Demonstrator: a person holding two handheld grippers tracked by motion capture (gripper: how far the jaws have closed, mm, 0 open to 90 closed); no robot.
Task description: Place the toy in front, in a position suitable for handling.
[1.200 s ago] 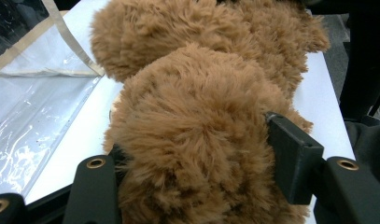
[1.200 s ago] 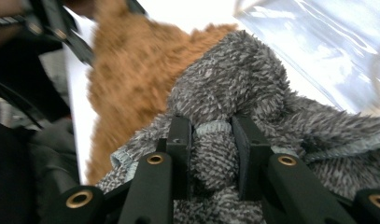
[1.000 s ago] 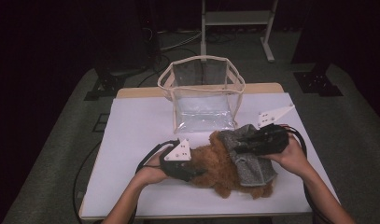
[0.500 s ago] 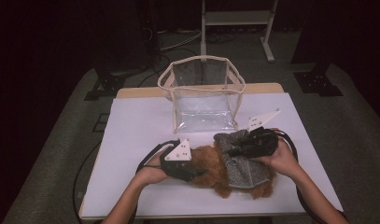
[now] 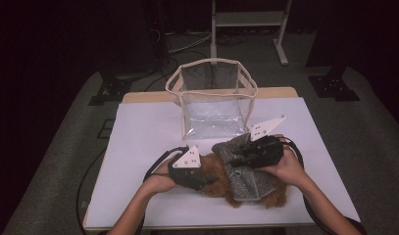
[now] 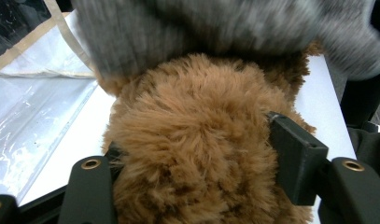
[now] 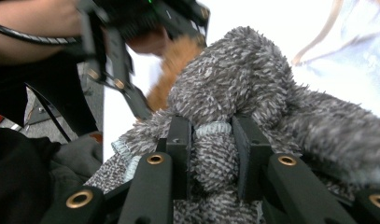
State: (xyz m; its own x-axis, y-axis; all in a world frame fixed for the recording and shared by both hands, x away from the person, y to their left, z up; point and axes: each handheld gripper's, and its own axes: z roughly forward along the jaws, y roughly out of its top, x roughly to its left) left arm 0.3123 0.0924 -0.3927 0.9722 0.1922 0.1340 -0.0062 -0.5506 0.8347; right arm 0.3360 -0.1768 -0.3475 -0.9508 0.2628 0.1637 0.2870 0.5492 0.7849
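Your left gripper (image 6: pixel 197 186) clamps the brown plush toy (image 6: pixel 197 140), right gripper (image 7: pixel 211 154) pinches its grey sweater (image 7: pixel 253 93); next, tug that sweater off, away from the left jaws

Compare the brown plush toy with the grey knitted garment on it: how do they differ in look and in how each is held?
The brown plush toy has long shaggy fur; the grey knitted garment has a short flecked weave. The left hand-held gripper spans the toy's bulk with wide jaws; the right hand-held gripper pinches a narrow fold of the garment. The toy lies on the table; the garment drapes over it. Both are soft.
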